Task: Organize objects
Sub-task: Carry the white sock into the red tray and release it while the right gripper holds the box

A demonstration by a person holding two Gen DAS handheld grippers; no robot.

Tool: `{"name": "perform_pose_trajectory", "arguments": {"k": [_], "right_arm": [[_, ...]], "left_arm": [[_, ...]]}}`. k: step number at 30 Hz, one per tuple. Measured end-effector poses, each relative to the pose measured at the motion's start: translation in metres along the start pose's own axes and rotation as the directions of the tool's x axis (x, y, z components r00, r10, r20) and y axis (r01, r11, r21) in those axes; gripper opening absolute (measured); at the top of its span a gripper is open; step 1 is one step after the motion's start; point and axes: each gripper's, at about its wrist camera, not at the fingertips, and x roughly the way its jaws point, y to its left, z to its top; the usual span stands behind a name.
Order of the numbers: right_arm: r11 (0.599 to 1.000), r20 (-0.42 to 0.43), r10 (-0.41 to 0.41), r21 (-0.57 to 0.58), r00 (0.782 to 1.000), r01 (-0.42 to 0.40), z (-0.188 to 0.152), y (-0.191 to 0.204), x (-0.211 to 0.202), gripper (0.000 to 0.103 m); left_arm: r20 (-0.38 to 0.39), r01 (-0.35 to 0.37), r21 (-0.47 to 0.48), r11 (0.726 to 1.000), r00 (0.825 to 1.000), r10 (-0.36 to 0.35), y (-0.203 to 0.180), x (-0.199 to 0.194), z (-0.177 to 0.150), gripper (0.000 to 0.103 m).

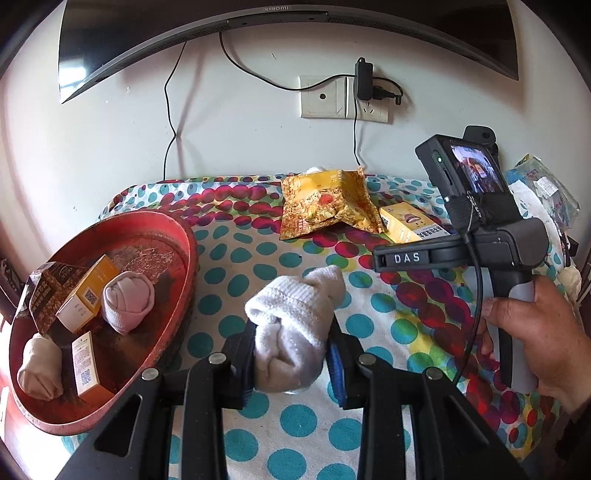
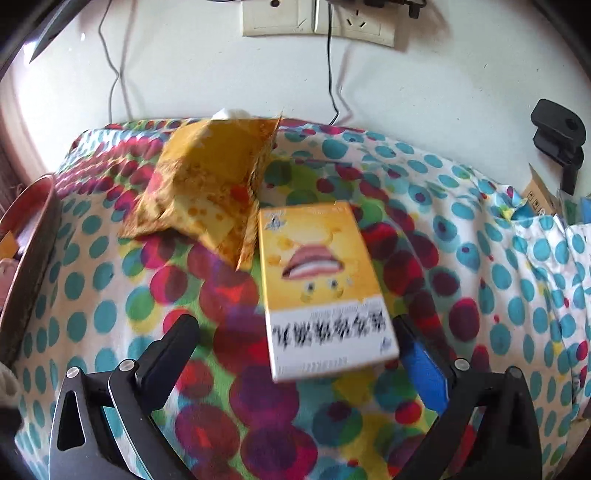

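My left gripper (image 1: 291, 354) is shut on a rolled white sock (image 1: 295, 321), held just above the dotted cloth beside the red tray (image 1: 177, 236). The tray holds a pink sock roll (image 1: 127, 301), a beige sock roll (image 1: 38, 363), a brown packet and small yellow boxes. My right gripper (image 2: 299, 336) stands wide open over a yellow-and-white box (image 2: 321, 280) that lies flat on the cloth; its right finger is close beside the box, the left finger well apart. A yellow snack bag (image 2: 207, 184) lies just behind the box. In the left wrist view the right gripper's handle (image 1: 491, 243) is held by a hand.
The dotted cloth (image 2: 110, 295) covers the whole surface up to a white wall with sockets (image 1: 343, 98) and hanging cables. A monitor (image 1: 258, 22) hangs above. Bags and a cardboard piece (image 2: 539, 195) crowd the right edge, with a black clamp (image 2: 557, 136) there.
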Motion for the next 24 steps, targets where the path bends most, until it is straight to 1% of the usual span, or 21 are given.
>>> {"name": "perform_pose_trajectory", "arguments": {"k": [5, 6, 7, 8, 9, 12, 14, 16, 19, 21, 24], "right_arm": [[1.0, 0.007, -0.022, 0.023, 1.0, 0.022, 0.003, -0.004, 0.007, 0.102], [0.999, 0.014, -0.025, 0.03, 1.0, 0.024, 0.002, -0.005, 0.005, 0.096], [0.999, 0.028, -0.032, 0.041, 0.999, 0.031, 0.0, -0.007, 0.002, 0.09], [0.998, 0.049, -0.041, 0.053, 0.998, 0.039, -0.002, -0.009, -0.003, 0.068], [0.997, 0.062, -0.047, 0.063, 0.997, 0.043, -0.003, -0.011, -0.006, 0.05], [0.998, 0.065, -0.034, 0.047, 0.997, 0.031, -0.004, -0.011, -0.007, 0.048], [0.999, 0.08, -0.008, 0.044, 0.997, 0.004, -0.007, -0.012, -0.011, 0.048], [0.999, 0.105, -0.005, 0.043, 0.994, 0.001, -0.012, -0.012, -0.019, 0.048], [0.998, 0.113, 0.005, 0.057, 0.994, -0.011, -0.022, -0.011, -0.027, 0.048], [0.996, 0.112, 0.028, 0.075, 0.993, -0.037, -0.03, -0.009, -0.033, 0.048], [0.996, 0.132, 0.066, 0.051, 0.989, -0.073, -0.041, 0.007, -0.045, 0.048]], "left_arm": [[-0.012, -0.006, -0.001, 1.0, 1.0, 0.006, 0.0, 0.008, -0.002, 0.032], [-0.015, -0.006, -0.003, 1.0, 1.0, 0.006, 0.0, 0.009, -0.003, 0.032], [-0.017, -0.005, -0.006, 1.0, 1.0, 0.005, 0.0, 0.01, -0.003, 0.032], [-0.018, -0.006, -0.006, 1.0, 1.0, 0.006, 0.0, 0.011, -0.003, 0.032], [-0.018, -0.007, -0.003, 1.0, 1.0, 0.007, -0.001, 0.011, -0.004, 0.032], [-0.027, -0.009, -0.004, 1.0, 1.0, 0.009, -0.002, 0.011, -0.004, 0.032], [-0.02, -0.018, -0.008, 1.0, 1.0, 0.017, -0.001, 0.008, -0.004, 0.032], [-0.01, -0.035, -0.007, 0.999, 0.999, 0.035, 0.002, 0.004, -0.003, 0.032], [-0.007, -0.064, -0.026, 0.998, 0.998, 0.064, 0.009, 0.002, 0.0, 0.032], [0.001, -0.09, -0.034, 0.995, 0.996, 0.09, 0.014, -0.001, 0.001, 0.032], [0.004, -0.118, -0.04, 0.992, 0.993, 0.119, 0.021, -0.003, 0.002, 0.032]]}}
